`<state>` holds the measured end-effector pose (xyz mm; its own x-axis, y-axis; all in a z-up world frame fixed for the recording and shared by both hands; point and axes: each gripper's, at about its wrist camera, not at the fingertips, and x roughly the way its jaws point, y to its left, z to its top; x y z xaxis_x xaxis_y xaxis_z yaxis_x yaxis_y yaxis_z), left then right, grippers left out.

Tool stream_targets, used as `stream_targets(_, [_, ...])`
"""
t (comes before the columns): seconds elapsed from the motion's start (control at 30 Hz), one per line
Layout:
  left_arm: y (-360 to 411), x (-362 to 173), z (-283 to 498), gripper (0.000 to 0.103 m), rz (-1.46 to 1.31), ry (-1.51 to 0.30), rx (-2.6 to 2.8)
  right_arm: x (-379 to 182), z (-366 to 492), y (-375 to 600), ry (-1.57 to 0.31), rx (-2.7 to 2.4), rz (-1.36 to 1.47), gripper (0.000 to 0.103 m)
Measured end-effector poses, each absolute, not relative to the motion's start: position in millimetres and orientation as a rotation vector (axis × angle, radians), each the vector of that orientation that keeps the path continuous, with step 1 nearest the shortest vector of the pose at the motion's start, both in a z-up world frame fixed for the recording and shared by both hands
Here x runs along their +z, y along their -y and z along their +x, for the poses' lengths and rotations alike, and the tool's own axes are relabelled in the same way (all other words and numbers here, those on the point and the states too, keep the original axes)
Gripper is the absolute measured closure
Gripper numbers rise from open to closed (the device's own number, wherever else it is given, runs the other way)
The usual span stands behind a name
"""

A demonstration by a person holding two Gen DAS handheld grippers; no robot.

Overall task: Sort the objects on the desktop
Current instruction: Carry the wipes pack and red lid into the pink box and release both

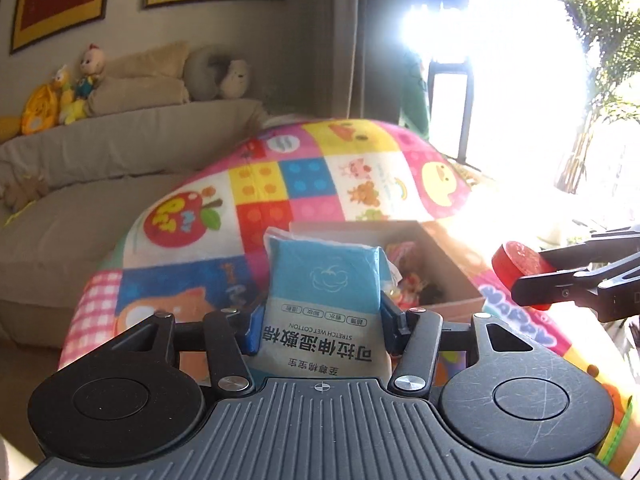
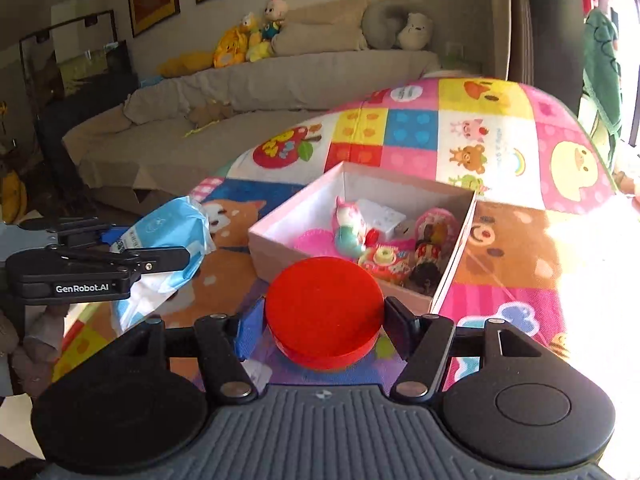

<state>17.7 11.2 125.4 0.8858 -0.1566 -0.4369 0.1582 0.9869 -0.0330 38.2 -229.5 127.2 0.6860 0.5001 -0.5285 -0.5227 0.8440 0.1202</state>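
Observation:
My left gripper (image 1: 322,320) is shut on a blue and white cotton pad packet (image 1: 324,280) and holds it above the patchwork table cover, just short of the open cardboard box (image 1: 452,256). The packet also shows in the right wrist view (image 2: 168,236), with the left gripper (image 2: 176,258) at the left. My right gripper (image 2: 324,320) is shut on a round red lid (image 2: 322,312) in front of the box (image 2: 280,228). The lid also shows in the left wrist view (image 1: 520,262), at the right. The box holds several small toys (image 2: 352,232).
A bright patchwork cover (image 2: 460,128) lies over the table. A beige sofa (image 2: 240,92) with plush toys (image 2: 256,36) stands behind it. Strong window glare (image 1: 500,60) washes out the right side. A black cabinet (image 2: 80,64) stands at far left.

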Motion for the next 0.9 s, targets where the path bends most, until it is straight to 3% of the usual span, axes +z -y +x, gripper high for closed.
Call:
stream_targets(0.13, [16,158,67,0.045,0.013,-0.391,-0.211,159,39,252,-0.470,0.490,-0.032,0.039])
stream_targets(0.27, [35,157,118,0.040,-0.058,-0.428,-0.253,164,48,265,-0.456,0.423,-0.041,0.039])
stream_targets(0.33, [31,149,128,0.026,-0.089,-0.441,-0.221,161,50,270,-0.464,0.394,-0.050,0.039])
stream_targets(0.43, [14,132,122,0.017,-0.106,-0.455,-0.195,153,52,277,-0.481,0.377,-0.064,0.039])
stream_targets(0.67, [-25,78,88,0.015,-0.080,-0.574,-0.088,137,76,265,-0.542,0.384,-0.057,0.039])
stream_targets(0.77, [-31,64,61,0.007,-0.099,-0.587,-0.076,130,92,246,-0.583,0.424,-0.057,0.039])
stream_targets(0.9, [-27,53,38,0.007,-0.090,-0.605,-0.085,132,120,215,-0.611,0.461,-0.047,0.039])
